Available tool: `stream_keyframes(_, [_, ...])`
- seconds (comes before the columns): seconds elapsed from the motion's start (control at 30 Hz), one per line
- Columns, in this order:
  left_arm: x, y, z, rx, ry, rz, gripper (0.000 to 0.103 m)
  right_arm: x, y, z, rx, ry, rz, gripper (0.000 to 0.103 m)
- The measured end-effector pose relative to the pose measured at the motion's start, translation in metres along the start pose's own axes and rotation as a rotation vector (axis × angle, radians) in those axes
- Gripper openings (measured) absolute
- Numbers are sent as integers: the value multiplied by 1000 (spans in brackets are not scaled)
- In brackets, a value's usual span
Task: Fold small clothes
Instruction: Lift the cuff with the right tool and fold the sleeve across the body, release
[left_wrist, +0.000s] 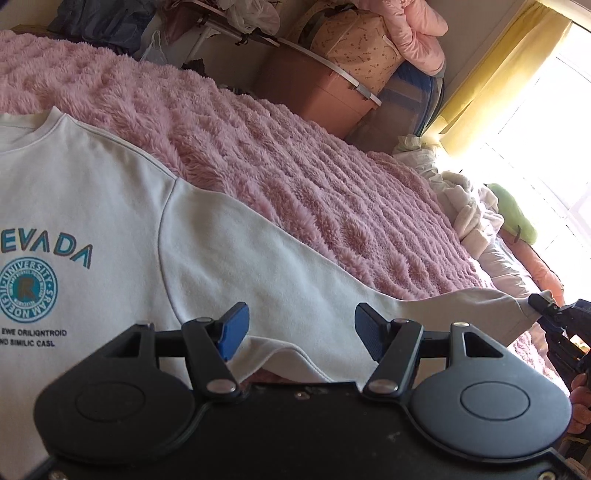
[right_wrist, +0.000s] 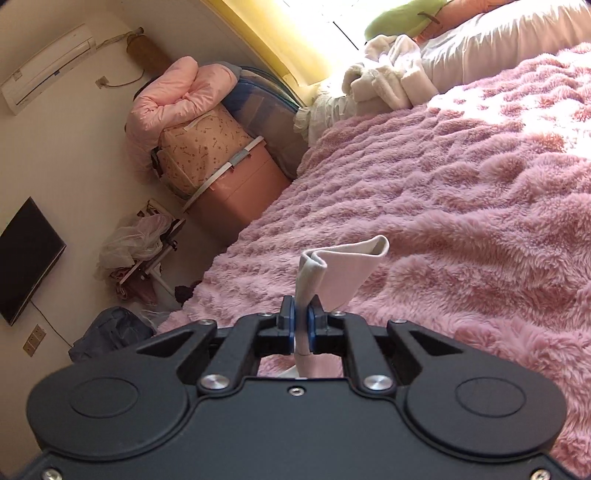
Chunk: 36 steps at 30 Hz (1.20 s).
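Pink fluffy blanket (left_wrist: 295, 177) covers a bed that fills most of both views, with a bright window and yellow curtain at the upper right of the left wrist view. A white sweatshirt (left_wrist: 92, 221) lies flat, print side up, across the left and centre of that view. Its sleeve (left_wrist: 295, 273) stretches out from the shoulder toward the lower right of the frame, long axis running left to right.

The left gripper (left_wrist: 301, 330) hovers over the sleeve near the armpit, jaws wide apart, gripping nothing. The right gripper (right_wrist: 301, 319) is clamped on the cuff (right_wrist: 343, 273) at the sleeve's far end; in its own view the cuff sticks up between the closed jaws. It also shows at the right edge of the left wrist view.

The likely next step is folding the sleeve across the body, so the right gripper would carry the cuff leftward.

A pink storage box (right_wrist: 240, 199) stands beside the bed, closed, with a patterned bag (right_wrist: 199, 147) on top; their contents are hidden.
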<state>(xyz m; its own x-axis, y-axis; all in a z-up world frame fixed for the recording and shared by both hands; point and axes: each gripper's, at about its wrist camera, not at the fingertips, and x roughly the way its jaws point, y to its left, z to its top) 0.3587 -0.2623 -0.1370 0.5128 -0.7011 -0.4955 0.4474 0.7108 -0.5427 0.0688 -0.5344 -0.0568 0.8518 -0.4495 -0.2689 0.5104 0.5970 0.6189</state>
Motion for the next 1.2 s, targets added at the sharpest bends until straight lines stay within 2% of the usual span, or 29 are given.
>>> stream_keyframes(0.17, [-71, 29, 7, -18, -48, 26, 67, -11, 71, -7, -47, 2, 151, 8])
stream_keyframes(0.27, [-123, 55, 7, -9, -87, 79, 67, -16, 118, -22, -68, 29, 254, 8])
stream_keyframes(0.37, [-173, 84, 5, -46, -114, 109, 67, -23, 164, -45, -88, 70, 358, 8])
stream_keyframes(0.5, [-246, 121, -6, -121, -181, 147, 67, -32, 218, -85, -109, 134, 464, 8])
stream_keyframes(0.77, [-373, 182, -34, -220, -310, 274, 67, -46, 310, -195, -146, 343, 625, 8])
stream_keyframes(0.93, [-430, 208, -47, -257, -376, 352, 67, -55, 345, -269, -210, 467, 676, 8])
stream_keyframes(1.03, [-451, 221, -53, -280, -393, 367, 67, -54, 354, -311, -276, 520, 678, 8])
stream_keyframes(1.2, [-457, 232, -61, -313, -381, 383, 67, -46, 356, -376, -401, 626, 635, 8])
